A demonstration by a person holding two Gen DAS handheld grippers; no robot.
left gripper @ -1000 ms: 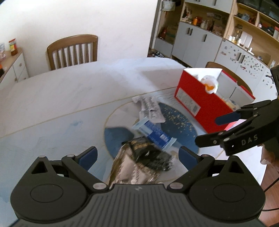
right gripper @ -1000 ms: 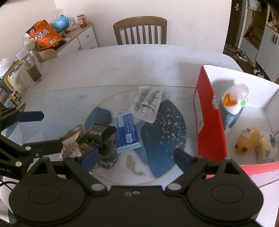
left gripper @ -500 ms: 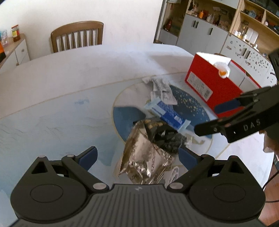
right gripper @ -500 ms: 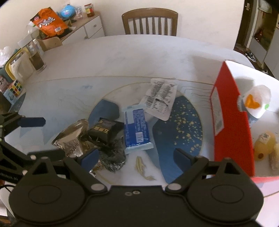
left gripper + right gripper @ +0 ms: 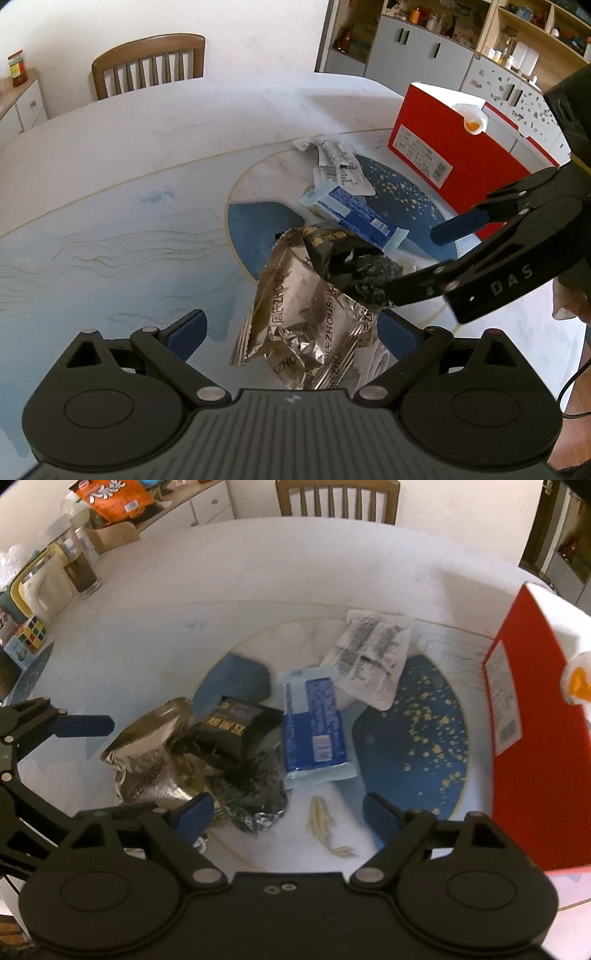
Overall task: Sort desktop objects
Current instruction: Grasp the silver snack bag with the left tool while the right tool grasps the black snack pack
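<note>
The left gripper [image 5: 291,328] gapes over the foil packet [image 5: 299,314]; the right gripper [image 5: 288,810], closing empty, should straddle one wrapper only.

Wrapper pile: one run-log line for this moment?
left hand-held gripper: open over crinkled silver foil wrapper | right hand-held gripper: closing, nothing between its jaws | red cardboard box: right of pile

Silver packet [image 5: 306,317] between open gripper [image 5: 291,328]
</note>
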